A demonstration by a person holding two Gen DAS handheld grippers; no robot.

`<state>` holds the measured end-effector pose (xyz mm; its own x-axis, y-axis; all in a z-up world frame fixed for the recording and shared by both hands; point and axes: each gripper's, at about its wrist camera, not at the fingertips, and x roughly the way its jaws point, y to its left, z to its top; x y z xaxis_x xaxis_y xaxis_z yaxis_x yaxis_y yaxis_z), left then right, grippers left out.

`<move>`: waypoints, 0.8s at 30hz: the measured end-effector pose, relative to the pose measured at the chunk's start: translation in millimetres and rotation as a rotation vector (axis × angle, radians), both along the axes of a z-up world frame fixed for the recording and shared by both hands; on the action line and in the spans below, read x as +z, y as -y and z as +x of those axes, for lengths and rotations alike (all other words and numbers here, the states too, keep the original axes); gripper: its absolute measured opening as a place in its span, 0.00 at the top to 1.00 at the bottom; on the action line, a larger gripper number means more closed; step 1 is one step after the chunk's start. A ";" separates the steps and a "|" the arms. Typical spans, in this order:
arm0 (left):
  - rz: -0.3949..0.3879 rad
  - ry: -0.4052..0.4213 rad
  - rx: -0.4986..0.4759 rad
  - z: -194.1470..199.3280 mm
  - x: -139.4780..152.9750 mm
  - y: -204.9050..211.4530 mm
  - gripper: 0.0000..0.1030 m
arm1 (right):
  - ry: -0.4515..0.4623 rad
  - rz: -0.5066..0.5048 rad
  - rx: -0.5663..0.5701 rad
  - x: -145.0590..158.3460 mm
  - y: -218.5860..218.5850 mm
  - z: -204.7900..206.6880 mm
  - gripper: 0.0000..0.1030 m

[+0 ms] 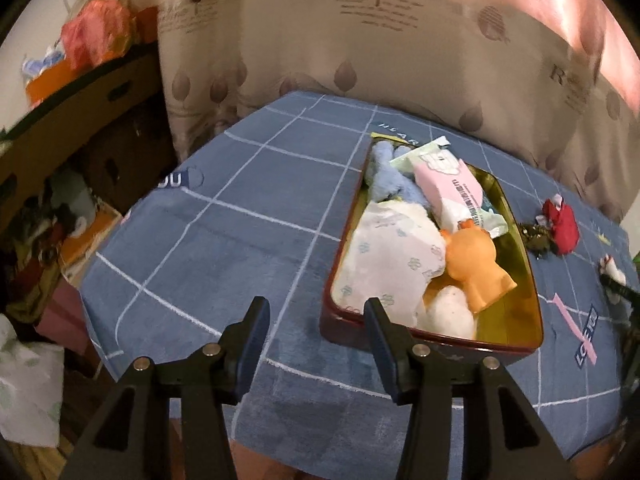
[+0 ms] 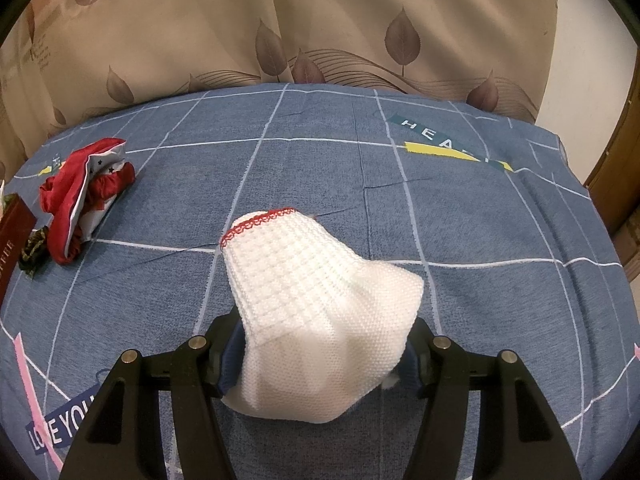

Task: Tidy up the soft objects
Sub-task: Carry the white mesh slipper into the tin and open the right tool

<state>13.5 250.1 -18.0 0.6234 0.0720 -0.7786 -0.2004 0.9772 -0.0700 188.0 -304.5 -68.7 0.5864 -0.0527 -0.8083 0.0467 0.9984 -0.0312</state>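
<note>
A dark red tin with a gold inside sits on the blue checked cloth. It holds a blue plush toy, tissue packs, a white patterned cloth, an orange toy figure and a white fluffy ball. My left gripper is open and empty, just in front of the tin's near left corner. My right gripper is shut on a white knitted cloth with red trim, held above the table. A red and white fabric piece lies at the far left in the right wrist view; it also shows in the left wrist view.
A dark patterned scrunchie lies beside the tin's edge. A leaf-print curtain hangs behind the table. Cardboard boxes and clutter stand off the table's left side. A white pompom lies at the right edge.
</note>
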 end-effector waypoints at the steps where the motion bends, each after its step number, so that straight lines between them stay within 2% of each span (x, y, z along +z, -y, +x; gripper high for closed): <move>1: -0.009 -0.004 0.008 0.2 -0.9 -2.6 0.52 | 0.000 -0.001 0.000 -0.1 0.1 -0.1 0.44; 11: 0.016 0.023 0.065 -3.3 4.9 -14.9 0.51 | 0.006 0.005 0.008 0.9 -0.9 -1.0 0.52; 14: 0.059 0.030 0.065 -4.1 6.0 -11.6 0.51 | 0.013 -0.006 0.013 2.4 -4.9 -2.1 0.58; 19: 0.036 0.030 0.046 -5.0 6.5 -7.9 0.51 | 0.012 -0.028 0.000 5.7 -16.6 -4.2 0.63; 24: 0.056 0.030 0.031 -5.1 7.0 -2.1 0.51 | 0.017 -0.018 0.003 12.2 -28.1 -8.4 0.65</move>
